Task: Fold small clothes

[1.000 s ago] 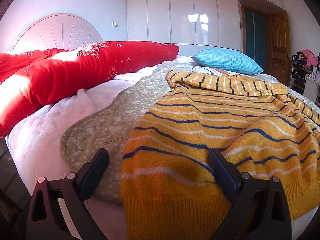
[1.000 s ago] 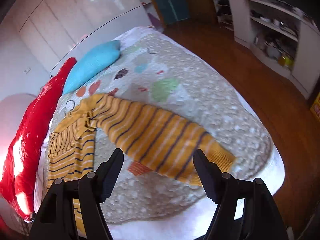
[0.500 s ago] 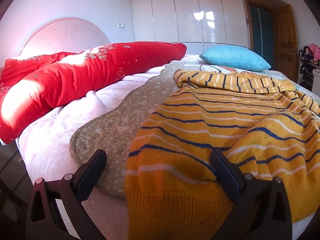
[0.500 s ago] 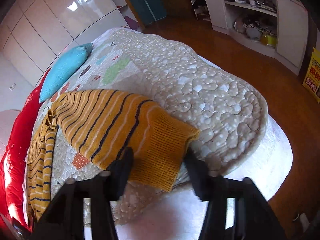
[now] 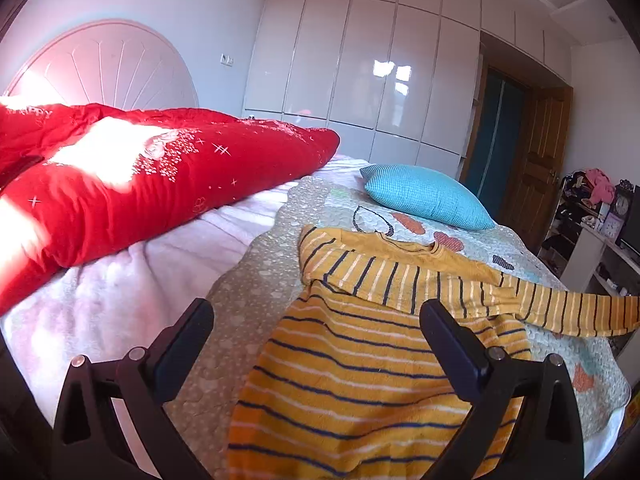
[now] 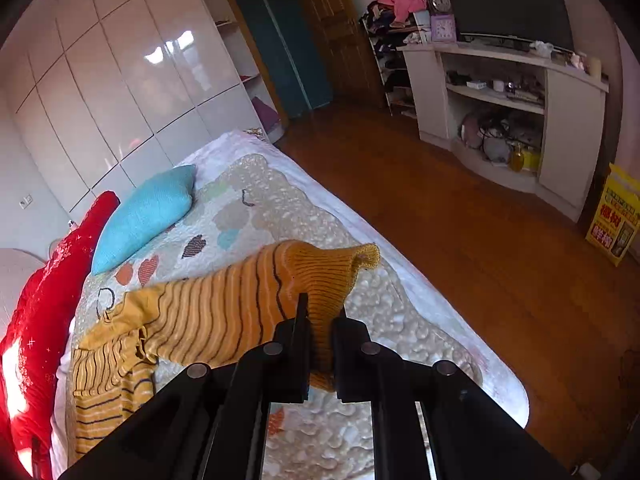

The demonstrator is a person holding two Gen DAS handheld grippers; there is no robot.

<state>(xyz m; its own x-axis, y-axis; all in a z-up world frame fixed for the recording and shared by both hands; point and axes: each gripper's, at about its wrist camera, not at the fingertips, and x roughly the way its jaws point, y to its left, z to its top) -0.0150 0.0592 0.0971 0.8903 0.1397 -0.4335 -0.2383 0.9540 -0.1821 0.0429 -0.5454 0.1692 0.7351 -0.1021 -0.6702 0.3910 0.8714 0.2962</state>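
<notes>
A yellow knitted sweater (image 5: 360, 380) with dark blue and white stripes lies on the bed, its body nearest the left wrist view. My left gripper (image 5: 316, 312) hovers above the sweater's hem end, open wide, and its fingers (image 5: 184, 344) touch nothing. One sleeve (image 5: 580, 312) stretches away to the right and is raised off the cover. In the right wrist view my right gripper (image 6: 322, 308) is closing tight on that sleeve's ribbed cuff (image 6: 328, 268), pads pressing the knit between them. The cuff's end bunches up above the fingertips.
A long red quilt (image 5: 140, 184) and a blue pillow (image 5: 424, 196) lie at the head of the bed. The quilted bed cover (image 6: 280, 208) ends at the bed's edge beside a wooden floor (image 6: 460, 240). A white shelf unit (image 6: 500, 120) and a yellow bag (image 6: 614, 224) stand beyond.
My right gripper went from open over the sleeve end to shut on the cuff and has lifted it. My left gripper has risen above the sweater and stays open.
</notes>
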